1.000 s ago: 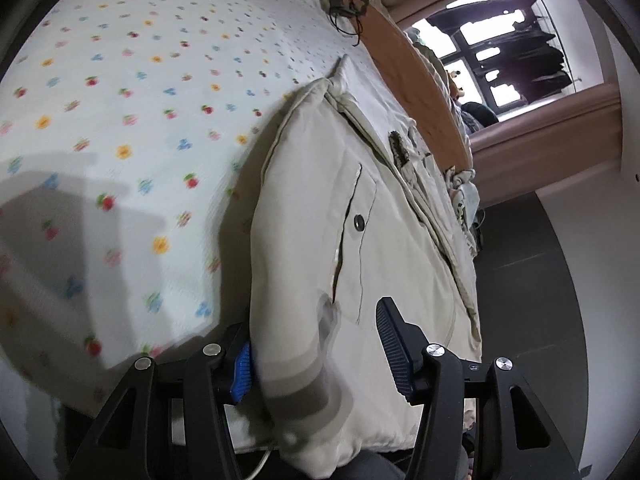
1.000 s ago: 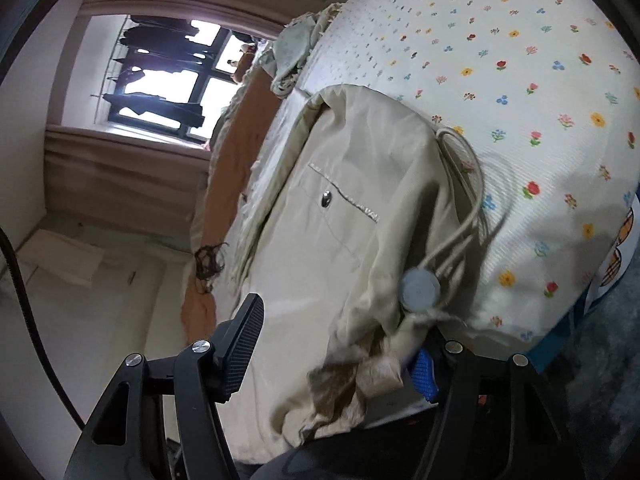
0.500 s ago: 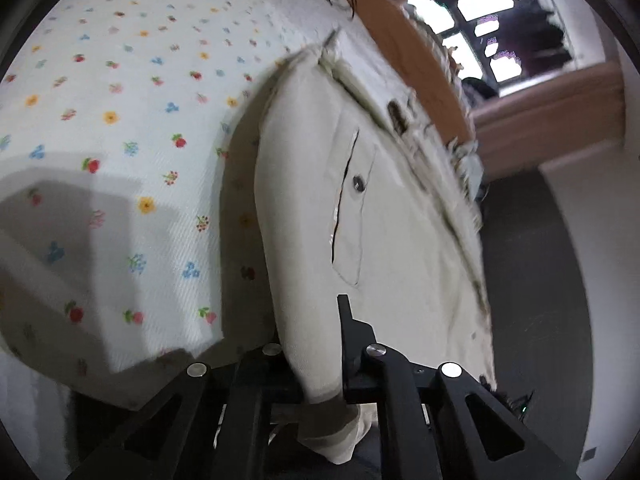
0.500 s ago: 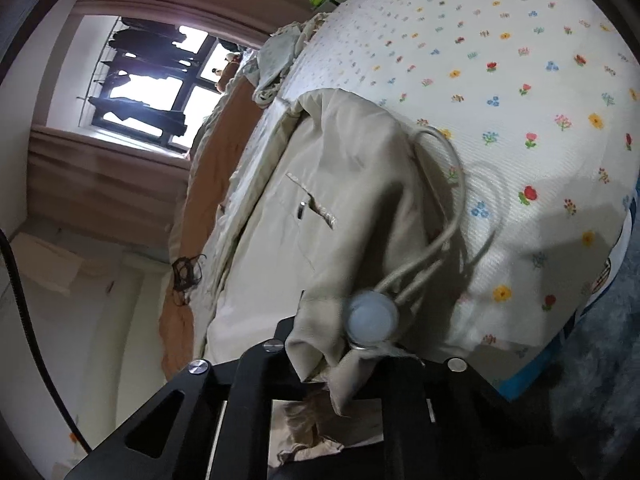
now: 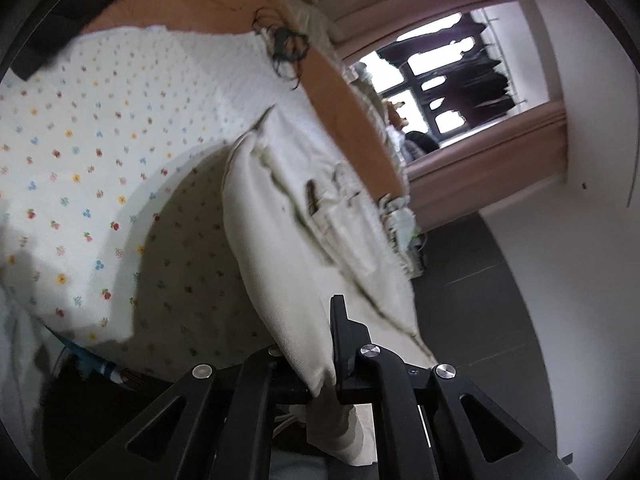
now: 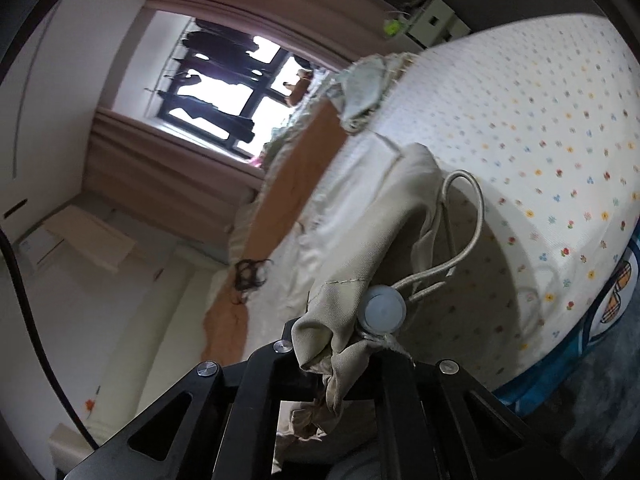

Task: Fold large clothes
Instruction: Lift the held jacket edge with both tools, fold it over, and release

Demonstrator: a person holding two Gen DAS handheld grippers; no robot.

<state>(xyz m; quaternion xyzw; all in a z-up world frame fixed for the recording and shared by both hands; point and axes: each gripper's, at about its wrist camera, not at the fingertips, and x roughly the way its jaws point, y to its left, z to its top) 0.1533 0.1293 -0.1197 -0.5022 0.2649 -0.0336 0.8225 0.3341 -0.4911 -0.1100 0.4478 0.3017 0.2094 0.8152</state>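
Now both grippers clamp the jacket's near hem: left gripper (image 5: 320, 376) and right gripper (image 6: 340, 376) each pinch a corner. From there the jacket (image 5: 304, 240) runs lengthwise away across the bed (image 5: 80, 184), its near end raised off the near edge.

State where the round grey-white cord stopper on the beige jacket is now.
In the right wrist view, the round grey-white cord stopper hangs low and centre on the beige jacket hem, just above the right gripper, over the flowered bedsheet.
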